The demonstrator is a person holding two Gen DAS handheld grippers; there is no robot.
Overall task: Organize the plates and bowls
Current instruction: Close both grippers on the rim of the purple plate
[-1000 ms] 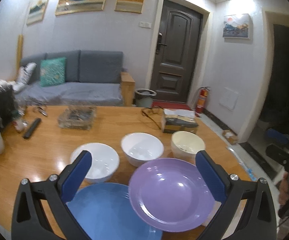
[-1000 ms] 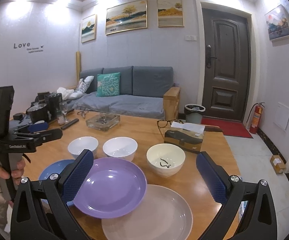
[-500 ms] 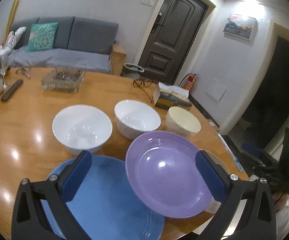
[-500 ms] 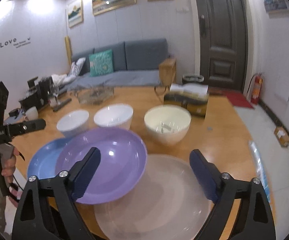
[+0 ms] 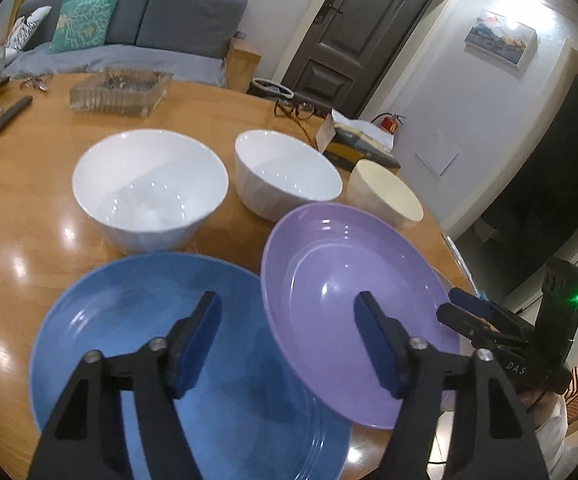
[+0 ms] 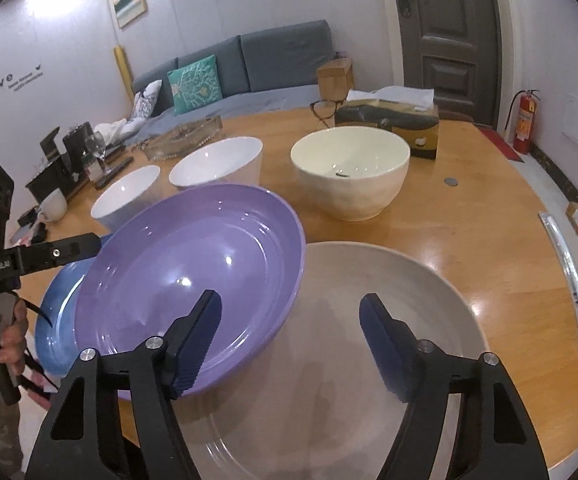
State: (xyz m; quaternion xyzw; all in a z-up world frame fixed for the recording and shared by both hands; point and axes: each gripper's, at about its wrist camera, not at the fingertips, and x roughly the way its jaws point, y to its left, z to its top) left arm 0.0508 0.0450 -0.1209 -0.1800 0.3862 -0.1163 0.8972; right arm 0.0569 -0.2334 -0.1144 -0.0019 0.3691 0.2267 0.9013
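Observation:
A purple plate [image 5: 353, 304] [image 6: 193, 280] lies tilted, overlapping a blue plate [image 5: 161, 344] [image 6: 59, 320] on its left and a grey-white plate [image 6: 369, 360] on its right. Behind them stand two white bowls [image 5: 149, 184] [image 5: 285, 176] and a cream bowl [image 5: 389, 196] [image 6: 351, 168]. My left gripper [image 5: 289, 340] is open, low over the near edges of the blue and purple plates. My right gripper [image 6: 291, 340] is open, low over the purple plate's right rim and the grey-white plate.
On the wooden table [image 5: 21, 200] stand a tissue box [image 6: 387, 120], glasses [image 5: 295, 110], a glass ashtray [image 5: 119, 90], a remote [image 5: 5, 120], a mug [image 6: 53, 204] and a wine glass [image 6: 99, 148]. A blue brush [image 6: 577, 300] lies near the right edge.
Both grippers have moved down and forward, close over the plates. Their fingers have narrowed but stay open. The plates and bowls have not moved.

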